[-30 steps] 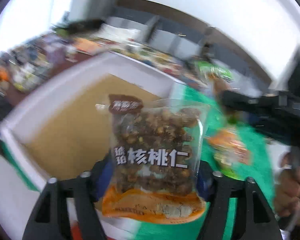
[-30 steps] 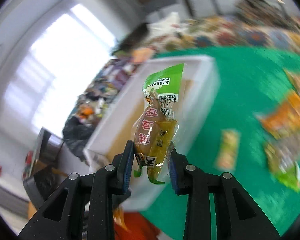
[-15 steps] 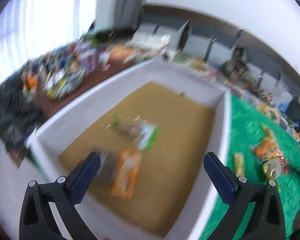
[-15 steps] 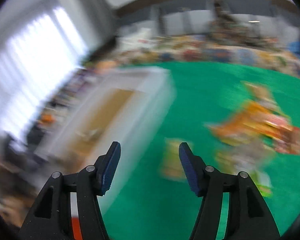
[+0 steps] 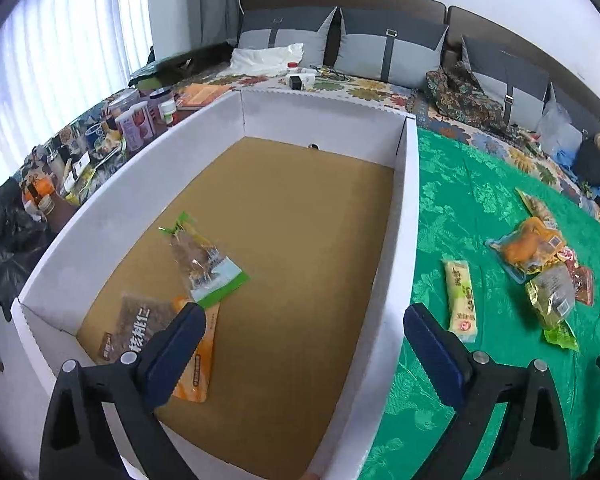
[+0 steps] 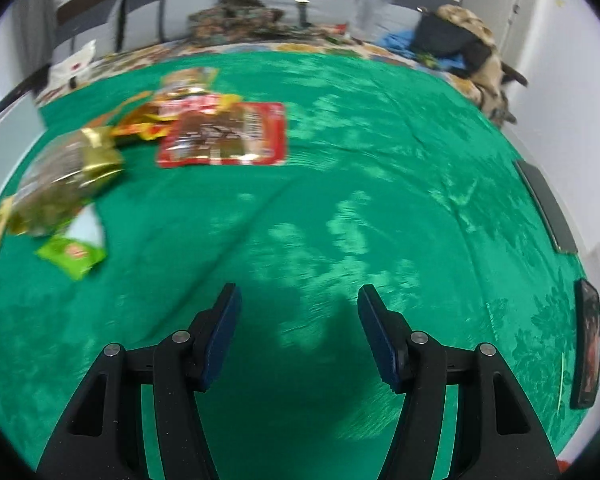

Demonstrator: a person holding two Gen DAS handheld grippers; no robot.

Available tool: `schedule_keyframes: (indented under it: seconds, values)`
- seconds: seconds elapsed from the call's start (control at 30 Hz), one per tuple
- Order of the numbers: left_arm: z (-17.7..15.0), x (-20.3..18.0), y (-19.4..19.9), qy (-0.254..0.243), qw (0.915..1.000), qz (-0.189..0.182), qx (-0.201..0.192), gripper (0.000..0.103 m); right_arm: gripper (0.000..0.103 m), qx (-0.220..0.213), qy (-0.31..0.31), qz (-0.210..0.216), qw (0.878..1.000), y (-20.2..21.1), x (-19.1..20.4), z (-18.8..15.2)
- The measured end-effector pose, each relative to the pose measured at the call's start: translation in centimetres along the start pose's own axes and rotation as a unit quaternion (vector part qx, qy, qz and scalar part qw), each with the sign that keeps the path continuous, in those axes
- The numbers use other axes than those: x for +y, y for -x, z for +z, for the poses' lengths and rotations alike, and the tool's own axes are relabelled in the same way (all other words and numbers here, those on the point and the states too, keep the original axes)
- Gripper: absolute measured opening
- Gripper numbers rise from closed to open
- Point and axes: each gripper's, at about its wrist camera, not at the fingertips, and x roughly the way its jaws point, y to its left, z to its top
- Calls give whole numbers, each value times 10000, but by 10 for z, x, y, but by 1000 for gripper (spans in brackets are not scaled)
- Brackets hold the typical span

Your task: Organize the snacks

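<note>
A white cardboard box (image 5: pixel 408 208) with a brown floor stands on the green cloth. Inside lie a walnut packet (image 5: pixel 140 330) with an orange end and a green-tipped packet (image 5: pixel 204 262). My left gripper (image 5: pixel 300 334) is open and empty above the box's near right corner. Right of the box lie a pale yellow stick packet (image 5: pixel 462 300), an orange packet (image 5: pixel 530 248) and a clear gold packet (image 5: pixel 554 296). My right gripper (image 6: pixel 298 328) is open and empty over bare green cloth. A red packet (image 6: pixel 224 134) and a gold packet (image 6: pixel 66 184) lie to its upper left.
Jars and clutter (image 5: pixel 132 124) crowd the far left beside the box. A sofa with grey cushions (image 5: pixel 392 52) runs along the back. Two dark flat devices (image 6: pixel 586 344) lie at the cloth's right edge. A green-ended packet tip (image 6: pixel 72 256) lies at left.
Both grippers have let go of their packets: the walnut packet and the green-tipped packet now lie in the box. The right gripper has swung right, away from the box, over the green cloth.
</note>
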Motion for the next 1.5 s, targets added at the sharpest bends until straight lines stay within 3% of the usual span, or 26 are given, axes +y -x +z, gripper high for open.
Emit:
schedule_keyframes:
  seconds: [0.17, 0.33, 0.4, 0.47, 0.53, 0.67, 0.83, 0.97, 1.1, 1.5]
  values:
    - [-5, -16, 10, -327, 9991, 221, -156, 99, 64, -60, -202, 165, 9996, -8, -10, -4]
    - [-10, -34, 64, -386, 9882, 794, -1253, 99, 74, -259, -325, 190, 9990, -9, -14, -11]
    - [-16, -49, 86, -476, 9825, 742, -1641, 102, 75, -250, -318, 171, 9990, -10, -13, -11]
    - [-27, -69, 101, -588, 9802, 354, -1855, 103, 77, -246, -314, 151, 9991, -11, -13, -11]
    - [-35, -88, 99, -695, 9837, -92, -1658, 103, 78, -241, -328, 142, 9991, -11, -13, -11]
    - [-64, -131, 52, -930, 9897, -955, -521, 103, 78, -238, -342, 144, 9990, -12, -14, -11]
    - [-93, -176, -8, -1536, 9816, -1121, 167, 103, 80, -233, -350, 137, 9990, -13, -14, -11]
    - [-104, -189, -32, -1778, 9774, -1108, 286, 103, 80, -234, -348, 140, 9990, -13, -14, -11]
    - [-107, -187, -47, -1719, 9768, -1185, 465, 102, 80, -234, -348, 140, 9990, -13, -14, -11]
    - [-114, -186, -51, -1760, 9752, -1318, 251, 103, 80, -235, -350, 142, 9990, -13, -14, -11]
